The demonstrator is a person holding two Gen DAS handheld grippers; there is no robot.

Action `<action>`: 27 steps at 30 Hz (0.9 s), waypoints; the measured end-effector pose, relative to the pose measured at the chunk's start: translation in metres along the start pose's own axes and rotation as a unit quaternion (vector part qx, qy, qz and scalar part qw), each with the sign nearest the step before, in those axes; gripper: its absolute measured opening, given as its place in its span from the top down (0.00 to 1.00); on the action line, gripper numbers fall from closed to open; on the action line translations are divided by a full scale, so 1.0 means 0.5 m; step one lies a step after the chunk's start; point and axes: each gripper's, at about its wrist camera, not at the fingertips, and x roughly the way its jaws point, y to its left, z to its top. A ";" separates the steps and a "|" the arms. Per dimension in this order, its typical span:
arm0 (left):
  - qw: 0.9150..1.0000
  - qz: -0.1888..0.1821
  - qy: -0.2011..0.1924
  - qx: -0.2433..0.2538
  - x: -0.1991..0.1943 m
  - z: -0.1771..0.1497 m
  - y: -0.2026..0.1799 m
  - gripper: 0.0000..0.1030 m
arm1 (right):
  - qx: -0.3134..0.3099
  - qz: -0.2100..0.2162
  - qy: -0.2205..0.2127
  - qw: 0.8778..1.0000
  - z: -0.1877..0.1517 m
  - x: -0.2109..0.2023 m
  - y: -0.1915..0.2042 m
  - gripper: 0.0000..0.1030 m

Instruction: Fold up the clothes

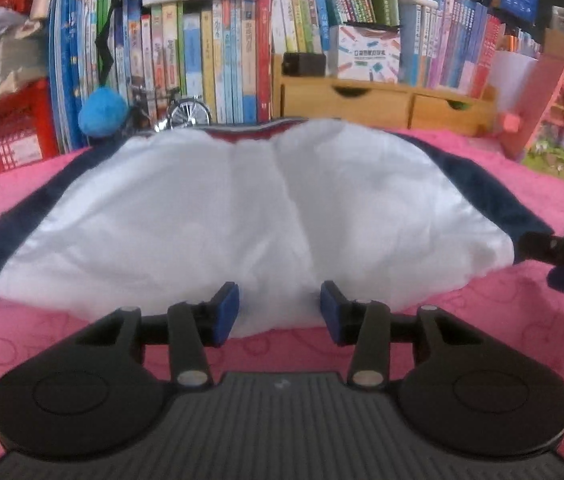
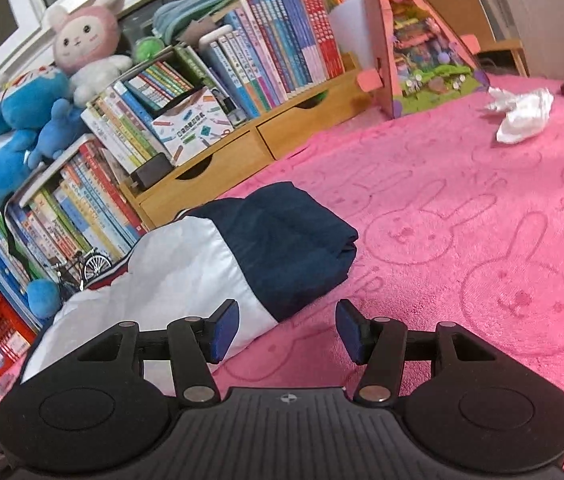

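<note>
Fingers of the left gripper [image 1: 279, 312] stand wide and hold nothing, the near hem of the white-and-navy garment [image 1: 241, 216] lying just ahead of them — its long axis runs side to side on the pink blanket [image 1: 41, 344]. The right gripper [image 2: 286, 332], also wide and unladen, sits off the garment's navy right end [image 2: 290, 236], one pad over the hem — neither is clearly nearer.
</note>
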 end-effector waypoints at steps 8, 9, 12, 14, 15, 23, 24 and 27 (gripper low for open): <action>1.000 -0.007 0.007 0.004 0.003 -0.005 -0.002 0.55 | 0.059 0.027 0.025 0.998 0.041 0.062 -0.030 0.44; 1.000 -0.008 0.007 0.003 0.003 -0.005 -0.002 0.54 | 0.064 0.031 0.026 0.997 0.045 0.070 -0.032 0.44; 1.000 -0.007 0.007 0.007 0.005 -0.005 -0.005 0.54 | 0.086 0.044 0.027 0.995 0.060 0.096 -0.041 0.44; 1.000 -0.002 0.007 0.012 0.006 -0.005 -0.009 0.53 | 0.104 0.053 0.031 0.993 0.069 0.112 -0.048 0.44; 1.000 -0.001 0.007 0.014 0.006 -0.005 -0.010 0.53 | 0.109 0.056 0.032 0.992 0.073 0.120 -0.049 0.44; 1.000 -0.004 0.007 0.013 0.007 -0.006 -0.007 0.53 | 0.072 0.054 0.033 0.995 0.089 0.153 -0.031 0.43; 1.000 -0.005 0.007 0.013 0.008 -0.006 -0.006 0.53 | 0.070 0.056 0.030 0.996 0.091 0.157 -0.031 0.43; 1.000 -0.005 0.007 0.012 0.009 -0.007 -0.006 0.53 | 0.089 0.062 0.023 0.994 0.101 0.175 -0.042 0.46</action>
